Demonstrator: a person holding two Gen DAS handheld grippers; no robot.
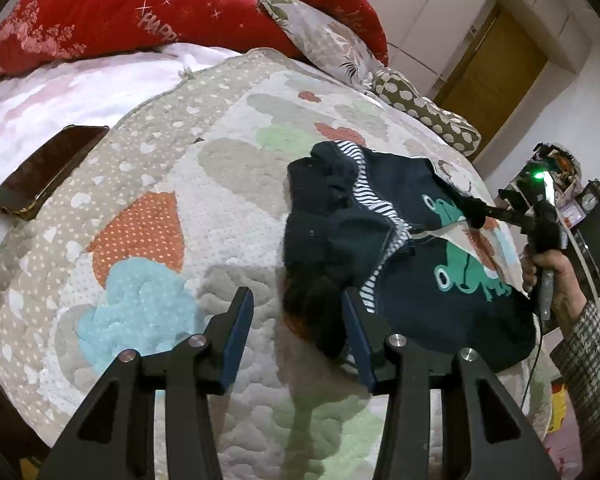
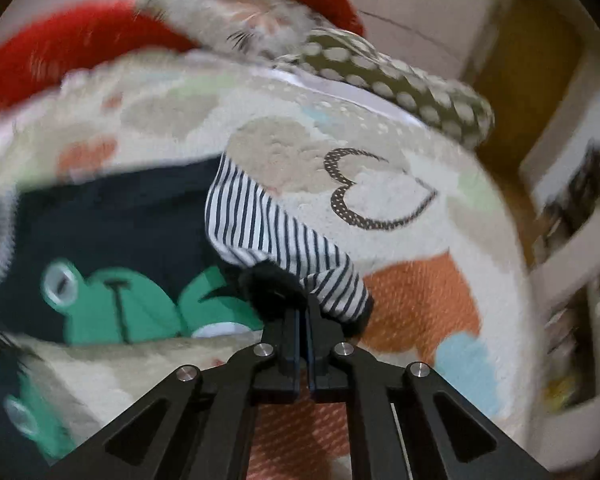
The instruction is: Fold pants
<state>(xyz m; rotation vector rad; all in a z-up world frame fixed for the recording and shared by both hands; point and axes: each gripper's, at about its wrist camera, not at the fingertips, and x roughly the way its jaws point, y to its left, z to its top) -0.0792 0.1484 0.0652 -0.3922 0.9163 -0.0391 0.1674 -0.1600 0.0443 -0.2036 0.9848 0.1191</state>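
Dark navy child's pants (image 1: 400, 240) with green frog prints and a striped lining lie crumpled on the quilted bedspread (image 1: 180, 200). My left gripper (image 1: 298, 312) is open, low over the quilt, its right finger beside the pants' bunched left end. My right gripper (image 2: 303, 312) is shut on the pants' striped, fuzzy-edged cuff (image 2: 284, 256) and lifts it, with a fold of quilt raised too. The right gripper also shows in the left wrist view (image 1: 476, 210) at the pants' far right side. The right wrist view is motion-blurred.
A dark phone (image 1: 48, 172) lies on the white sheet at the left. Red pillows (image 1: 100, 16), a leaf-print pillow (image 1: 324, 36) and a dotted cushion (image 1: 432, 116) line the bed's head. A wooden door (image 1: 496, 80) and shelves stand at right.
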